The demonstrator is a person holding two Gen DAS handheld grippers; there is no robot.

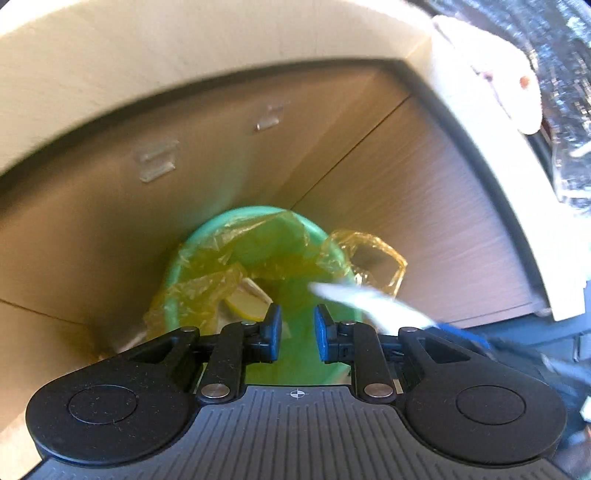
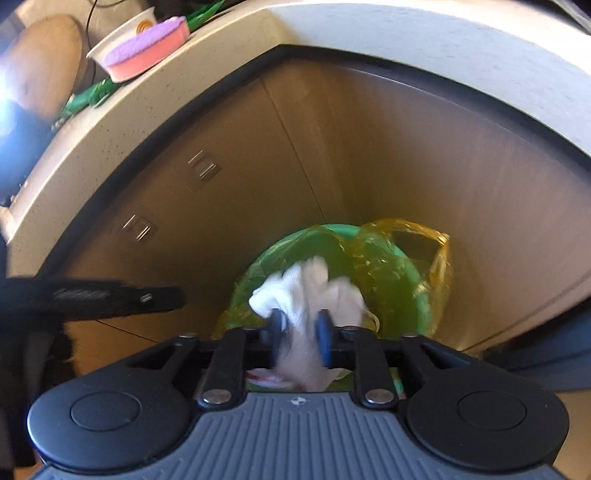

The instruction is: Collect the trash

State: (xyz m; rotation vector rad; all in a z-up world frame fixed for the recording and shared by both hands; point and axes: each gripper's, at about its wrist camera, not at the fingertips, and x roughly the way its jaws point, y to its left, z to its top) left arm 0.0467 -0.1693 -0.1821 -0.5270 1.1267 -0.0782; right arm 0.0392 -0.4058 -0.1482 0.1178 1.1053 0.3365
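Note:
A green trash bin (image 1: pixel 207 236) lined with a yellow plastic bag (image 1: pixel 369 254) stands on the floor against a wooden cabinet; it also shows in the right wrist view (image 2: pixel 343 230). My left gripper (image 1: pixel 297 326) is open and empty just above the bin, with yellowish trash (image 1: pixel 245 306) inside below it. My right gripper (image 2: pixel 299 338) is shut on a crumpled white tissue (image 2: pixel 310 288) and holds it over the bin's mouth. The tissue appears blurred in the left wrist view (image 1: pixel 362 299).
Wooden cabinet doors (image 1: pixel 184 155) rise behind the bin under a pale countertop (image 2: pixel 406 40). On the counter sit a paper cup (image 2: pixel 122 33) and a purple-and-orange sponge (image 2: pixel 147 48). A white cloth (image 1: pixel 484 70) hangs over the counter edge. The left tool's dark body (image 2: pixel 92 295) shows in the right wrist view.

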